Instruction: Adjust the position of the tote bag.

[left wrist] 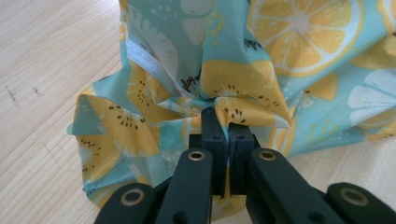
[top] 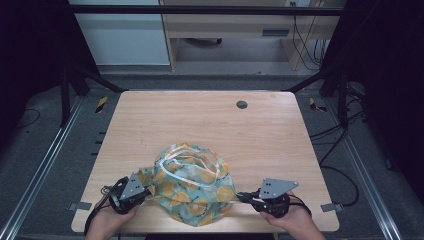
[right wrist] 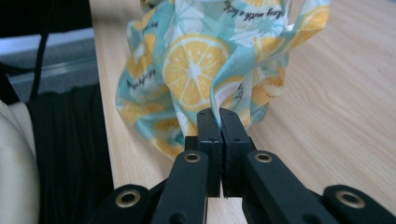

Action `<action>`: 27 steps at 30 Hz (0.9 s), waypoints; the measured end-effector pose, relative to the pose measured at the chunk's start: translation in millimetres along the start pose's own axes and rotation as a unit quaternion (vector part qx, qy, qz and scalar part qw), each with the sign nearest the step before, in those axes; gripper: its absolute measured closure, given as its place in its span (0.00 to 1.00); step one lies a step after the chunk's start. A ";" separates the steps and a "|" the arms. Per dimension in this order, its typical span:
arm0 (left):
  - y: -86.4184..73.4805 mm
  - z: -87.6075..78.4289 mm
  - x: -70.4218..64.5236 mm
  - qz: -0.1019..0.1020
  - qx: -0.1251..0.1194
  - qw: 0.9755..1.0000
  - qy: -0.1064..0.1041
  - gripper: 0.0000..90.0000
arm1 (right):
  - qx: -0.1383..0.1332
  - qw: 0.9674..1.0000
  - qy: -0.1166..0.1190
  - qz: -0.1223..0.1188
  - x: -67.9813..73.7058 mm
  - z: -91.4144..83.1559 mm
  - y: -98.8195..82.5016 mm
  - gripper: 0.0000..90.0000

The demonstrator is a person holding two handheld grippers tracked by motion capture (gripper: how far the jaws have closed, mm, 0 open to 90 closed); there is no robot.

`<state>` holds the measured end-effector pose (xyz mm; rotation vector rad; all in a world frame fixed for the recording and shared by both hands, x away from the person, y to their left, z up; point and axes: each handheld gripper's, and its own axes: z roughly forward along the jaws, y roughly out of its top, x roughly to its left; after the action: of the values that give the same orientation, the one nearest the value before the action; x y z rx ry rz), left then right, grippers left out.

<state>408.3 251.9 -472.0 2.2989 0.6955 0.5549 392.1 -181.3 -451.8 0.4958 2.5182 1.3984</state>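
1. A crumpled lemon-print cloth (top: 192,182) lay bunched on the near half of the wooden table (top: 200,120), between the two hands.
2. The left gripper (top: 146,191) had its jaws pinched tight on the cloth's left edge.
3. The right gripper (top: 240,196) was likewise clamped on a fold at the cloth's right edge.

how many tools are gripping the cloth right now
2. The left tool is shut on the cloth at its left edge; the right tool is shut on its right edge.
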 end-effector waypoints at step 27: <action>2.5 22.0 5.9 0.012 0.042 0.999 0.024 0.99 | 0.093 0.994 -0.053 0.022 -24.5 38.7 -10.9 0.99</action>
<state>425.8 243.5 -484.3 2.3809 0.7283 0.6051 426.1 -166.1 -480.7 0.6467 2.5779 1.1233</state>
